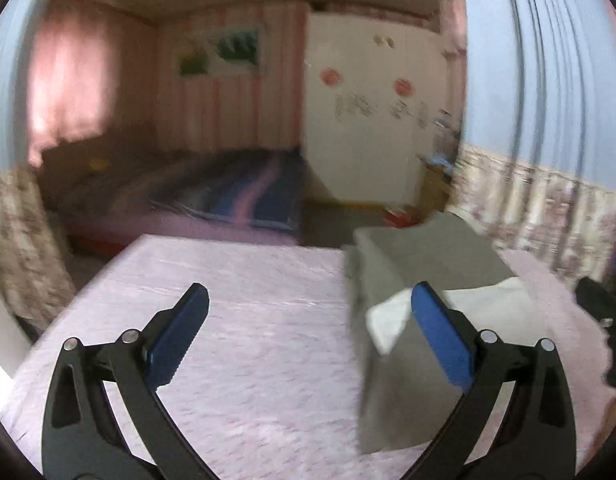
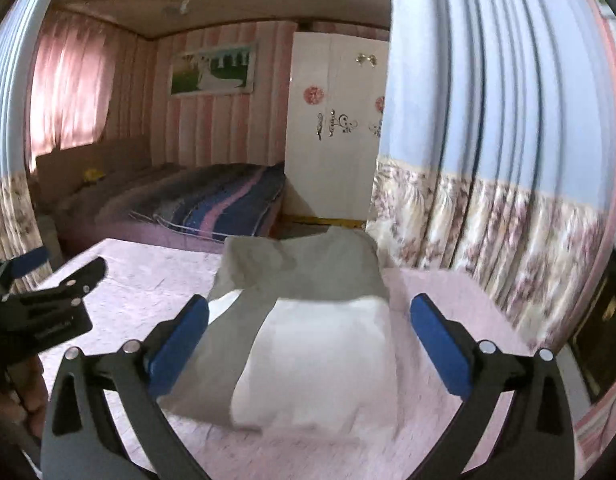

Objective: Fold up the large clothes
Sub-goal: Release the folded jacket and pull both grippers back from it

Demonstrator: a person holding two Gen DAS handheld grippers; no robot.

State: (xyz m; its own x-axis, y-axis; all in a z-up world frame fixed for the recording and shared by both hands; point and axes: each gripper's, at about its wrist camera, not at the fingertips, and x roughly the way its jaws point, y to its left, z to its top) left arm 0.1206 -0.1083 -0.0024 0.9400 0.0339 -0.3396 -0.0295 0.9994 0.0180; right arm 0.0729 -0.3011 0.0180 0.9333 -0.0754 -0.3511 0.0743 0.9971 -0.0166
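The grey-and-white garment (image 2: 303, 336) lies on the pink bedspread (image 2: 147, 280) already gathered into a compact, roughly rectangular bundle, its grey panels doubled over a white inner layer. Judging by that shape, most of the folding looks done; what may remain is squaring the loose grey flap at the bundle's 10 o'clock corner, or one last fold. How neat the far edge is cannot be told through the blur.

The right tongs (image 2: 310, 316) stand wide open, straddling the bundle's near half, with the left blue pad (image 2: 179, 344) just beside the grey flap and the right one clear of the cloth; they grip nothing.

The left tongs (image 1: 308, 312) are likewise spread wide and empty. In their own view the garment (image 1: 424, 264) sits toward 2 o'clock, with bare bedspread (image 1: 247, 320) between the pads. In the right wrist view they show at 9 o'clock, apart from the cloth.
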